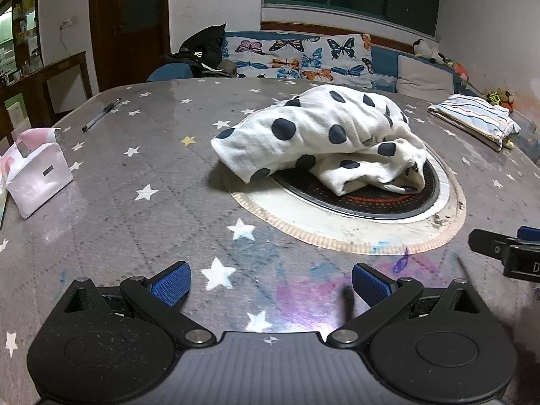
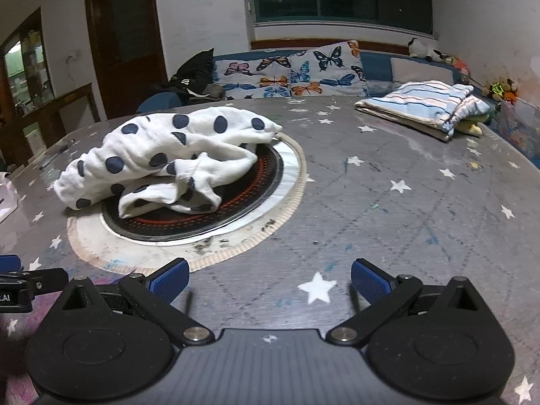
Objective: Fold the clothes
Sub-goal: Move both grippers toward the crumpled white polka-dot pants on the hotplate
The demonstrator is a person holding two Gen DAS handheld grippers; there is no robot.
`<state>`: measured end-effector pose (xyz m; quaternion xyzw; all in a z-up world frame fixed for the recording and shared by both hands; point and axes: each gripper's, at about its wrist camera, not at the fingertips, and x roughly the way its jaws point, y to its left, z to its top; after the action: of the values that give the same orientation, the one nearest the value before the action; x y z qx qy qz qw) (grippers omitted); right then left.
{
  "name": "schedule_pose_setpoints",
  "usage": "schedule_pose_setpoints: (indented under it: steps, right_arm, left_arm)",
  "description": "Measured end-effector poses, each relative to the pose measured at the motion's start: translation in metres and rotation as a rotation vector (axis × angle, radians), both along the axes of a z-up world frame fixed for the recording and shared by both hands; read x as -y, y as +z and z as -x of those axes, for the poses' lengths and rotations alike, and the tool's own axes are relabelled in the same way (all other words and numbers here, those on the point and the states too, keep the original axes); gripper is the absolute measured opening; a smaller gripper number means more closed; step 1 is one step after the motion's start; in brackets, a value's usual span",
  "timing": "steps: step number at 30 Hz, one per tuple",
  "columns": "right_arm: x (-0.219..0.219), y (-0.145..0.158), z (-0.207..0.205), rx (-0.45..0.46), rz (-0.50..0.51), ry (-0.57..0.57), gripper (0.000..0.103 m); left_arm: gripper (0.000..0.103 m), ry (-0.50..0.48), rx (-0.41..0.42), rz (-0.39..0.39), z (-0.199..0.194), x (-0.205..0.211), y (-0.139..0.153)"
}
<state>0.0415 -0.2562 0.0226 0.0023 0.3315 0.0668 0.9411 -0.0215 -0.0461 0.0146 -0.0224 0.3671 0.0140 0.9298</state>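
White polka-dot garment (image 1: 320, 141) lies crumpled well ahead of both grippers' spread, empty fingers (image 1: 172, 281), left (image 1: 270, 283) and right (image 2: 268, 281)

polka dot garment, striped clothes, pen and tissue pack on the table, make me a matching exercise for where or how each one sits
Things:
1. polka dot garment
2. striped clothes
3. pen
4. tissue pack

States:
A. folded in a neat stack at the far right
B. crumpled over the round black hob
C. standing at the table's left edge
D. lying flat at the far left

Pairs: 1-B, 2-A, 3-D, 4-C
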Motion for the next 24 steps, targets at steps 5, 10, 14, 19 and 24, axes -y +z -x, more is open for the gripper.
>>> schedule_pose_setpoints:
  steps: [5, 10, 14, 19, 24]
  right_arm:
    - [-0.063, 0.002, 0.014, 0.007, 0.013, 0.0, 0.103]
    - [-0.122, 0.003, 0.018, 0.007, 0.018, -0.008, 0.103]
    - [-0.154, 0.001, 0.028, 0.004, 0.022, -0.015, 0.103]
    - [-0.172, 0.0, 0.021, -0.002, 0.021, -0.018, 0.103]
    - [-0.176, -0.002, 0.024, -0.005, 0.022, -0.025, 0.103]
  left_arm:
    - [0.103, -0.008, -0.001, 0.0, 0.002, 0.004, 0.002]
    - [0.103, -0.012, -0.002, 0.0, 0.002, 0.007, 0.004]
    - [0.103, -0.017, -0.005, -0.001, 0.001, 0.009, 0.004]
    - [0.103, -0.019, -0.007, -0.002, 0.0, 0.01, 0.004]
    - [0.103, -0.022, -0.01, -0.002, -0.002, 0.011, 0.005]
